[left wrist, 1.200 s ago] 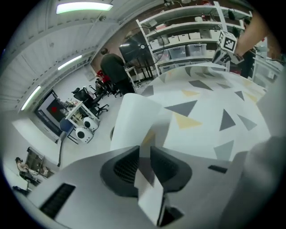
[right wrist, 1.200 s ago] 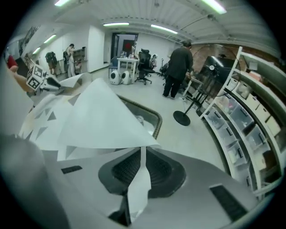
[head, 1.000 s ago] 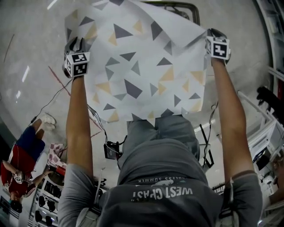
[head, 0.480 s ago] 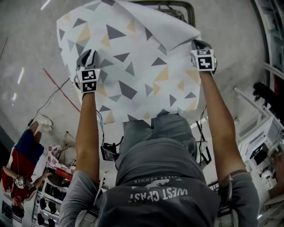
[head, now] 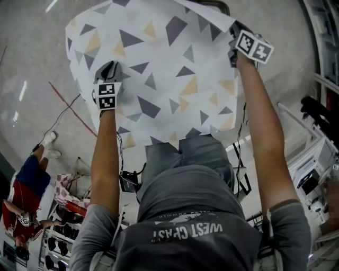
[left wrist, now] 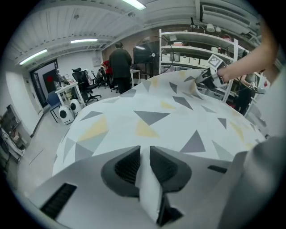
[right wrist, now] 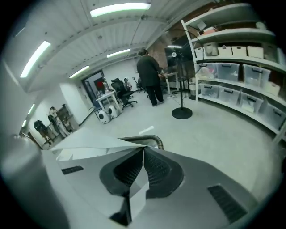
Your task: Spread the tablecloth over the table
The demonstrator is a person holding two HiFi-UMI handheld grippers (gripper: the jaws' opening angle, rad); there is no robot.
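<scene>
The tablecloth [head: 159, 79], white with grey and yellow triangles, hangs spread in the air in front of the person. My left gripper [head: 109, 73] is shut on its left part, and the cloth bulges out past it to the left. In the left gripper view a white fold sits pinched in that gripper [left wrist: 144, 154], and the tablecloth [left wrist: 152, 116] billows ahead towards my right gripper [left wrist: 209, 77]. My right gripper [head: 237, 36] is shut on the top right corner. The right gripper view shows that gripper [right wrist: 143, 156] with the tablecloth [right wrist: 96, 150] running in from the left.
A curved metal tube [right wrist: 151, 139] shows just beyond the cloth [head: 214, 5]. Shelves with boxes [right wrist: 232, 53] line the right side. A person [right wrist: 149, 74] stands far off near a round-based stand [right wrist: 182, 112]. Cables [head: 63, 116] lie on the floor, and another person [head: 26, 196] is at lower left.
My left gripper has moved inward and lower, so the cloth now bulges past it to the left. My right gripper has rolled and risen, and the folded top right corner has flattened.
</scene>
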